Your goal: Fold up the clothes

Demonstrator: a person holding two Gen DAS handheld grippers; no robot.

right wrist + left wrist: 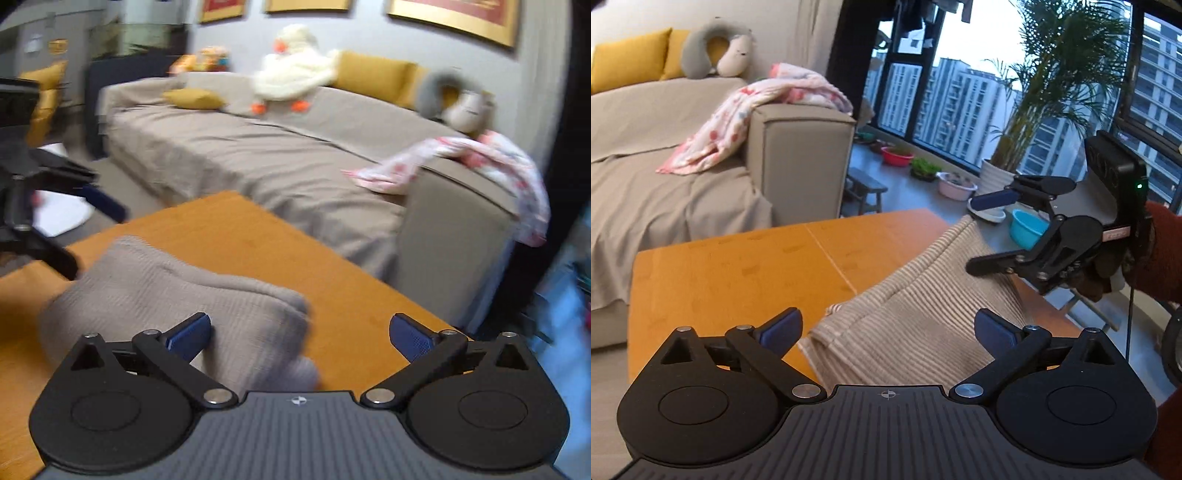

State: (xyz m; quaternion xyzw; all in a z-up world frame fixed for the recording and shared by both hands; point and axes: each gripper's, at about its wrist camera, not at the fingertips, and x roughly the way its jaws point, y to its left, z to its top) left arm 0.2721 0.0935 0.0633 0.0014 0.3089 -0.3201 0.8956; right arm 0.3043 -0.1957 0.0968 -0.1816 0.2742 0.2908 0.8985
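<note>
A beige ribbed garment lies folded in a bundle on the orange table. My left gripper hangs over its near end, open wide, with the pads clear of the cloth. My right gripper hovers open above the garment's far right edge, held by a hand in a red sleeve. In the blurred right wrist view the garment lies on the table under and to the left of my open right gripper. The left gripper shows there at the left edge, also open.
A grey-covered sofa stands behind the table, with a pink patterned blanket over its armrest and yellow cushions. To the right are a large window, a potted palm, plastic basins and a small stool.
</note>
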